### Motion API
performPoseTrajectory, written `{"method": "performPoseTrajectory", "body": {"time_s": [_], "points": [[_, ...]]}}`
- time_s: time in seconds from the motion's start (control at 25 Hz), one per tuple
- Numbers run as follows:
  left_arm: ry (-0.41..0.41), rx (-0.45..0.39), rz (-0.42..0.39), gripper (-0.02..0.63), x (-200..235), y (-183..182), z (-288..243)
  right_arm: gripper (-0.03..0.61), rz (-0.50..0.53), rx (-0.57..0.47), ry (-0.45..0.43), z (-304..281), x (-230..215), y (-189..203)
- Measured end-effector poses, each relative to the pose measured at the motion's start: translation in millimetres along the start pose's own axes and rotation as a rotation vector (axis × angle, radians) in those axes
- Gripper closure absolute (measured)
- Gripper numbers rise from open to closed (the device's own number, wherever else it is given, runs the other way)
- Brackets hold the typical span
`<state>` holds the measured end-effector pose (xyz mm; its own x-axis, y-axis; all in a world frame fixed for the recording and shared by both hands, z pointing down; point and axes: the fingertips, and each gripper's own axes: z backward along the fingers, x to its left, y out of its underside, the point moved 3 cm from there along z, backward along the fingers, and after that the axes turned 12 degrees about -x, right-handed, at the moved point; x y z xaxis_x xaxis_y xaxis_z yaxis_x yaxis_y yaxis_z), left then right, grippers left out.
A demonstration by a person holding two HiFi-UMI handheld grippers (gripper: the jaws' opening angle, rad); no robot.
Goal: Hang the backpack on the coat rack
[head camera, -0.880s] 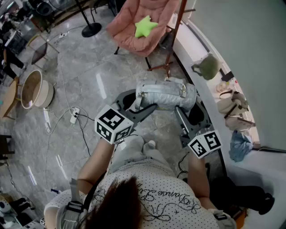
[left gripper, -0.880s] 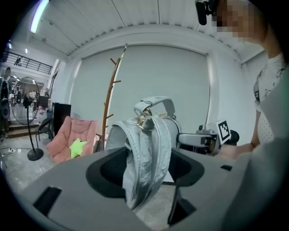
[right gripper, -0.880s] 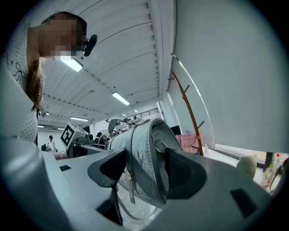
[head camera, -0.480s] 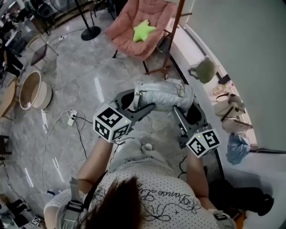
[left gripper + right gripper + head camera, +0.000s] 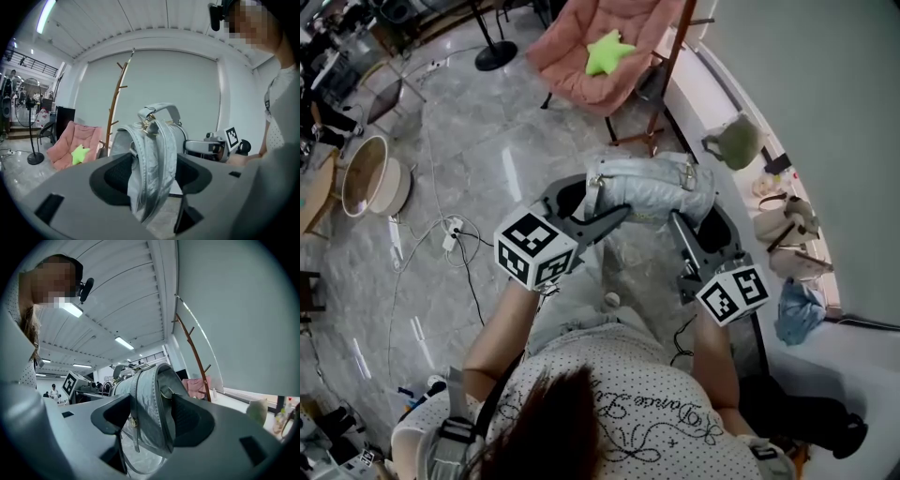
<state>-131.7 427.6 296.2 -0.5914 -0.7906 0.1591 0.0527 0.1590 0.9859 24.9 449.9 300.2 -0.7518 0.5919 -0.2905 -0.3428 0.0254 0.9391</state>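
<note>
A silver-grey backpack (image 5: 649, 189) hangs in the air, carried across both grippers in front of the person. My left gripper (image 5: 586, 208) stands open, and the bag's straps (image 5: 151, 159) hang down between its jaws with dark pad showing on either side. My right gripper (image 5: 701, 228) is open wide too, with the bag's other end (image 5: 147, 404) sitting between its jaws. The wooden coat rack (image 5: 672, 66) rises just beyond the bag by the wall. Its pole and pegs are seen in the left gripper view (image 5: 116, 105) and the right gripper view (image 5: 193, 350).
A pink folding chair (image 5: 581, 66) with a green star cushion (image 5: 609, 52) stands left of the rack. A white ledge along the wall (image 5: 722, 122) bears a green cap (image 5: 736, 141) and bags. Cables (image 5: 455, 239) and a round basin (image 5: 370, 183) lie on the floor at left.
Both grippers and the backpack keep the same arrangement. Only the view shifts a little.
</note>
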Motion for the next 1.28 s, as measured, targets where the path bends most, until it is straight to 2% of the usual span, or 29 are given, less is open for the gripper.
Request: {"method": "performPoseTrajectory", "body": {"time_s": [0.24, 0.56, 0.8, 1.12, 1.28], "points": [[0.037, -0.015, 0.005, 0.345, 31, 2, -24, 0.296, 0.022, -0.009, 0.032, -25, -21, 5], [0.092, -0.014, 0.008, 0.347, 129, -23, -94, 0.296, 0.040, -0.034, 0.090, -121, -83, -4], [0.133, 0.005, -0.003, 0.345, 193, -40, -127, 0.296, 0.041, -0.053, 0.145, -182, -109, -2], [0.165, 0.025, 0.012, 0.347, 229, -41, -165, 0.296, 0.024, -0.045, 0.189, -213, -144, 1], [0.155, 0.032, 0.028, 0.347, 240, -35, -190, 0.296, 0.006, -0.035, 0.191, -224, -172, 3]]}}
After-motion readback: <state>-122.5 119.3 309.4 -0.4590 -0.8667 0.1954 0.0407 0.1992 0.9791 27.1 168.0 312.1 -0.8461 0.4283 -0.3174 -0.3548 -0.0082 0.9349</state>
